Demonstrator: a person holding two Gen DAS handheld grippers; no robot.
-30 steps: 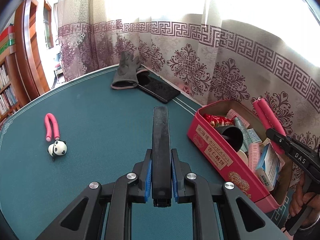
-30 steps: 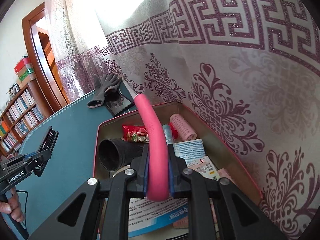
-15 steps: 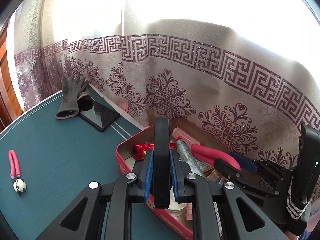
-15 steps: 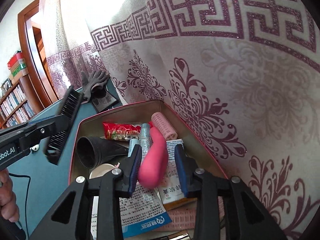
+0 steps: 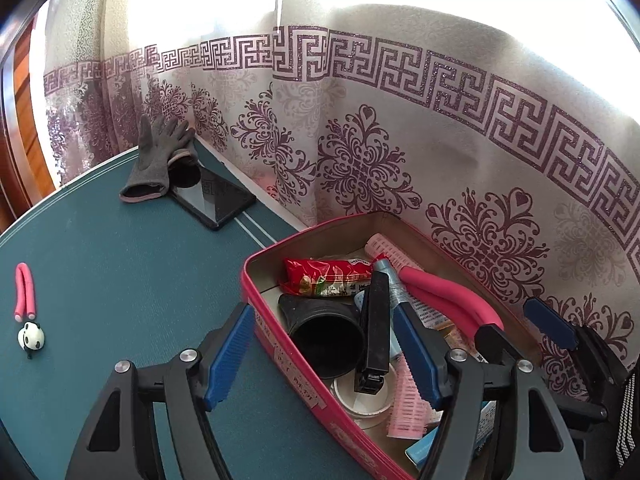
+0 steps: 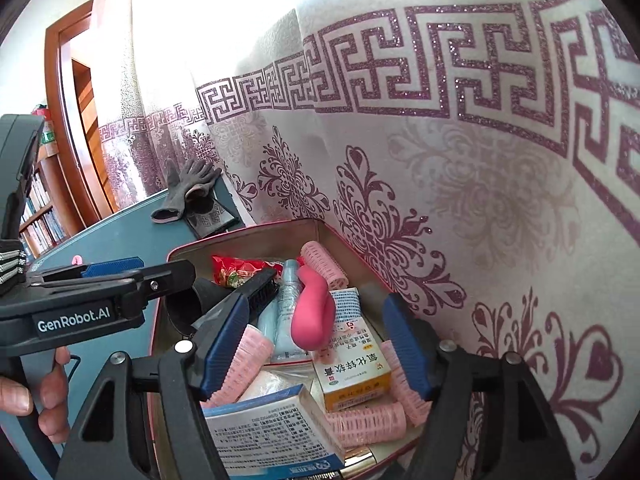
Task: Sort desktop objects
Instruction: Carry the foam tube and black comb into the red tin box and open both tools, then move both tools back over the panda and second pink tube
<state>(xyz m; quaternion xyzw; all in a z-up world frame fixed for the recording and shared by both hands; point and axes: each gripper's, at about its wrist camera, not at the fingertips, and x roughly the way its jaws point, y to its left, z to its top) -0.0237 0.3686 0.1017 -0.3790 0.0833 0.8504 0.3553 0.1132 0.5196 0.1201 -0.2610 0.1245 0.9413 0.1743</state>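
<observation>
Now both grippers gape wide: left gripper [image 5: 320, 354], right gripper [image 6: 316, 344]. Black plastic comb [image 5: 374, 332] lies loose between left fingers, inside red rectangular tin [image 5: 256, 280]. Bent pink foam roller [image 6: 312, 312] lies ahead of right fingers.

Blown-out backlit curtain [image 5: 400, 140], fisheye-warped edges

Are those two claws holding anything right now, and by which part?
Nothing is held. Both the left claw and right claw are open; the black comb and pink foam roller lie loose in the red tin.
</observation>
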